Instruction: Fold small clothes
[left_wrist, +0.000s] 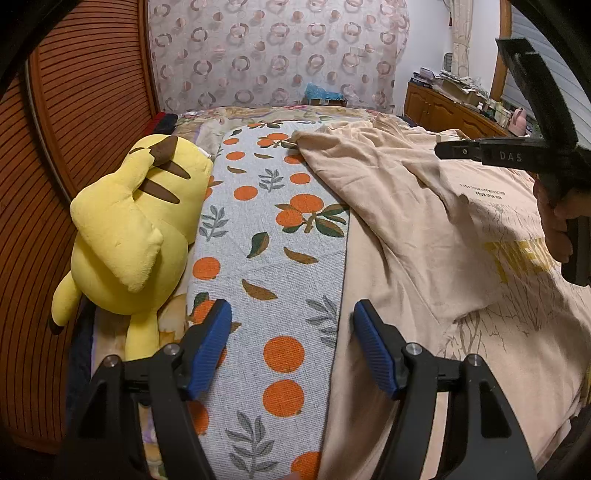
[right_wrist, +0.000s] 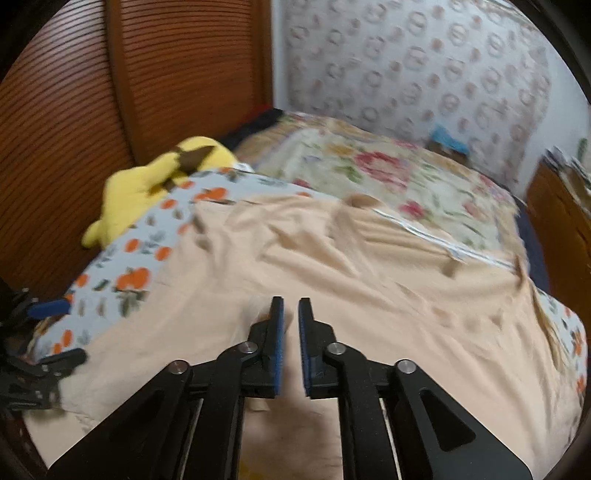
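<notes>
Lying rumpled over one orange-print board (left_wrist: 273, 258), one soft beige T-shirt (left_wrist: 424, 229) covers its right side; the left strip stays bare. Nearest, the left gripper (left_wrist: 291, 347) hovers above that shirt edge, jaws wide apart, empty. The right gripper (right_wrist: 291, 339) shows a narrow gap, nothing clamped. Beyond the board's left edge lies one yellow plush toy (left_wrist: 129, 236).

Shirt (left_wrist: 424, 221) on board (left_wrist: 266, 258), toy (left_wrist: 136, 229) left
</notes>
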